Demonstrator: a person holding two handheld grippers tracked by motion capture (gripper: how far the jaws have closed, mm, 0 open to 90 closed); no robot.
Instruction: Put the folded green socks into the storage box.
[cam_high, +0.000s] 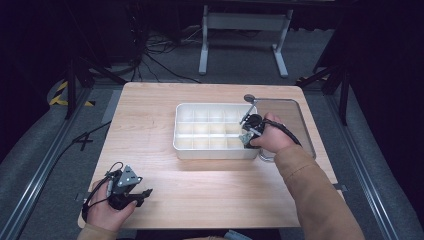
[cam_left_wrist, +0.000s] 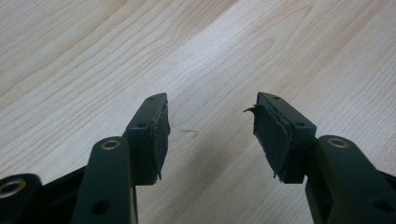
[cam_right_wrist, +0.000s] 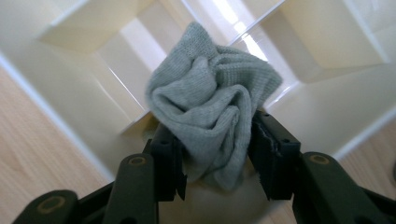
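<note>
Bare wood of the table (cam_high: 165, 195) runs wide around the left gripper (cam_high: 141, 194), which rests near the table's near left corner in the high view, well apart from everything else. In the left gripper view its black jaws stand wide apart with nothing between them, the worn rubber pads (cam_left_wrist: 160, 135) frayed at their edges, and pale, streaked grain showing in the gap.

Toward the middle sits the white plastic divider box (cam_high: 180, 131), a glossy rectangular tray cut into small square cells by thin walls, with a broad margin of table on its left and near sides. Just beside its right end lies a clear, shallow tray (cam_high: 300, 117) with rounded corners, close to the table's right edge.

At the box's near right corner the right gripper (cam_high: 246, 140) reaches down over the rim. In the right gripper view a crumpled grey knitted cloth (cam_right_wrist: 212, 100), soft and ribbed, folded in on itself, sits between the jaws above one of the cells. Both pads (cam_right_wrist: 264, 149) lie against its sides, so the cloth is grasped, though lightly. Its bunched top rises over the cell walls, and its lower folds hang down between the jaws.
</note>
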